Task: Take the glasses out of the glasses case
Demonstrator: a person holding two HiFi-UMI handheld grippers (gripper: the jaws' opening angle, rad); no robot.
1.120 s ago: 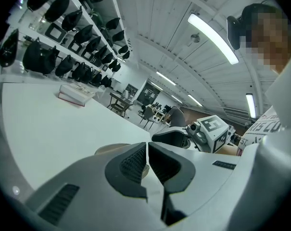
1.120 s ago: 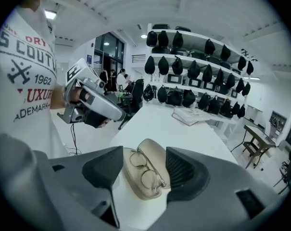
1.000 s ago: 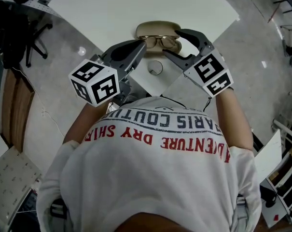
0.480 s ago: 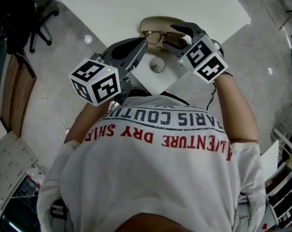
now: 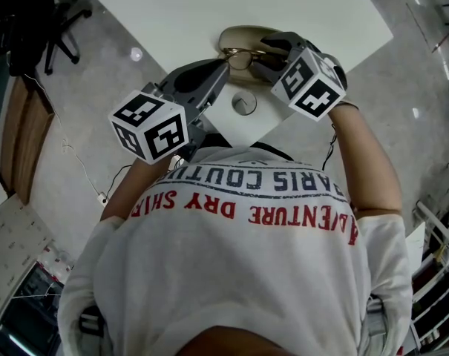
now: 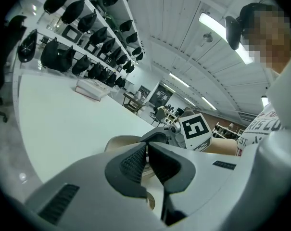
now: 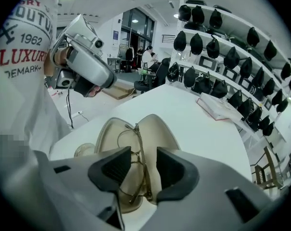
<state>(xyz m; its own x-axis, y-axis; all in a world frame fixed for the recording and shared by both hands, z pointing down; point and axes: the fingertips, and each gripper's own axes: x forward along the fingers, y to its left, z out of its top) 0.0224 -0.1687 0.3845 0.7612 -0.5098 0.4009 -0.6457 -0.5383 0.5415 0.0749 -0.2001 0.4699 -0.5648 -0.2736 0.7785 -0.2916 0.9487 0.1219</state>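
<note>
A beige glasses case lies open on the white table, with gold-rimmed glasses inside. From the left, my left gripper reaches the case's near rim, and in the left gripper view its jaws are shut on that thin rim. My right gripper points steeply down into the case. Its jaws are closing with the glasses standing between the pads. A gap still shows on either side of the frame.
A small round disc lies on the table just in front of the case. The table's near corner sits close to my body. Shelves of dark helmets line the far wall, and a flat box rests farther along the table.
My right gripper has dropped from beside the case down over the glasses, rolling as it went, and its jaws have narrowed. The left gripper has stayed at the case's rim.
</note>
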